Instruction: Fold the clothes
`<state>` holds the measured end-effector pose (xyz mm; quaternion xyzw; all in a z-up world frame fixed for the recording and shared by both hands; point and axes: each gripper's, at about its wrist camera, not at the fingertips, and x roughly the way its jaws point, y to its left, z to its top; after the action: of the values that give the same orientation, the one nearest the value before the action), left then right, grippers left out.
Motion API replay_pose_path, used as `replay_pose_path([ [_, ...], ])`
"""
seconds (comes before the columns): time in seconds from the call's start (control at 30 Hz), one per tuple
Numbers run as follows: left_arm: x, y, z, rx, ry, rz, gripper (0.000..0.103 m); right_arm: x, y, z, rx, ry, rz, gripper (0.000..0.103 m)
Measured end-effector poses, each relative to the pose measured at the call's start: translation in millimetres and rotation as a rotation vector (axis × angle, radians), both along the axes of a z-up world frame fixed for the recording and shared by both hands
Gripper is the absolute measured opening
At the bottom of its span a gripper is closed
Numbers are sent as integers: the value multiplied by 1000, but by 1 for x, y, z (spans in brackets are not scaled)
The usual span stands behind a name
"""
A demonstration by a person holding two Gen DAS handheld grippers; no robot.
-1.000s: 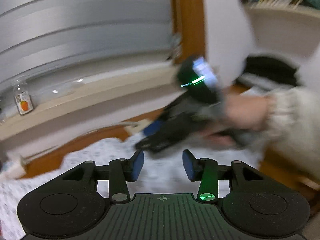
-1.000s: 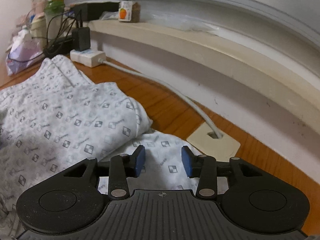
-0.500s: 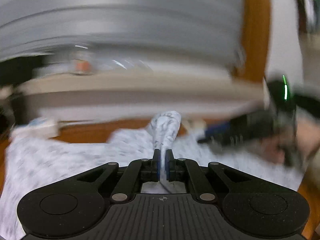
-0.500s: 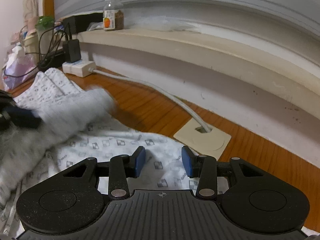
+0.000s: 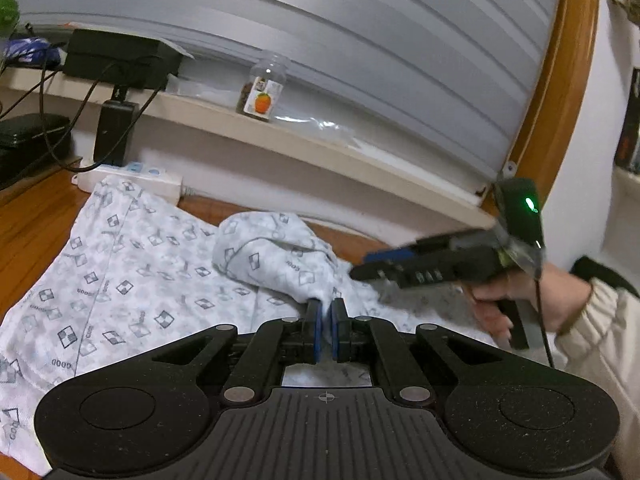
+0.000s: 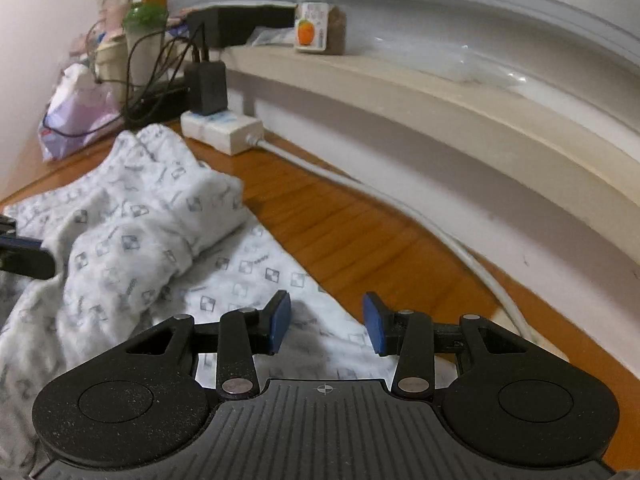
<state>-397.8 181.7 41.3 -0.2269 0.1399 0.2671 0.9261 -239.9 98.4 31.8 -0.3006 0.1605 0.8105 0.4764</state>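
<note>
A white garment with a grey square print (image 5: 132, 276) lies spread on the wooden table (image 5: 28, 220). My left gripper (image 5: 326, 322) is shut on a bunched fold of it, and the fold (image 5: 272, 252) stands up in a hump ahead of the fingers. In the right wrist view the same raised fold (image 6: 152, 232) lies over the flat layer, with the left gripper's tip (image 6: 24, 258) at the left edge. My right gripper (image 6: 326, 322) is open, just above the garment's right edge, with nothing pinched. The left wrist view shows the right gripper (image 5: 372, 266) held in a hand with a cream sleeve.
A white power strip (image 6: 222, 130) with a black adapter (image 6: 206, 86) sits at the table's back, and its cable (image 6: 400, 204) runs along the wall. A jar with an orange label (image 6: 320, 30) stands on the window sill (image 6: 440, 92). A plastic bag (image 6: 78, 114) and cables crowd the far left.
My left gripper closed on a fold of the garment and carried it leftward while rolling. The right gripper stayed open and shifted slightly along the garment's edge.
</note>
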Motion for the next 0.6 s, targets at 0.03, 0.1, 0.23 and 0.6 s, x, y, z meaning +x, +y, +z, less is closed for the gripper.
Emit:
replay_pose_path([
  [0.03, 2, 1, 0, 2, 13, -7, 5, -1, 6, 1, -18, 15, 3, 26],
  [0.1, 5, 0, -3, 2, 36, -12, 5, -1, 14, 2, -10, 23, -19, 1],
  [0.23, 7, -2, -4, 22, 48, -21, 5, 5, 18, 5, 80, 27, -138, 2],
  [0.6, 11, -3, -5, 38, 86, -27, 5, 1, 10, -2, -30, 46, 51, 2],
])
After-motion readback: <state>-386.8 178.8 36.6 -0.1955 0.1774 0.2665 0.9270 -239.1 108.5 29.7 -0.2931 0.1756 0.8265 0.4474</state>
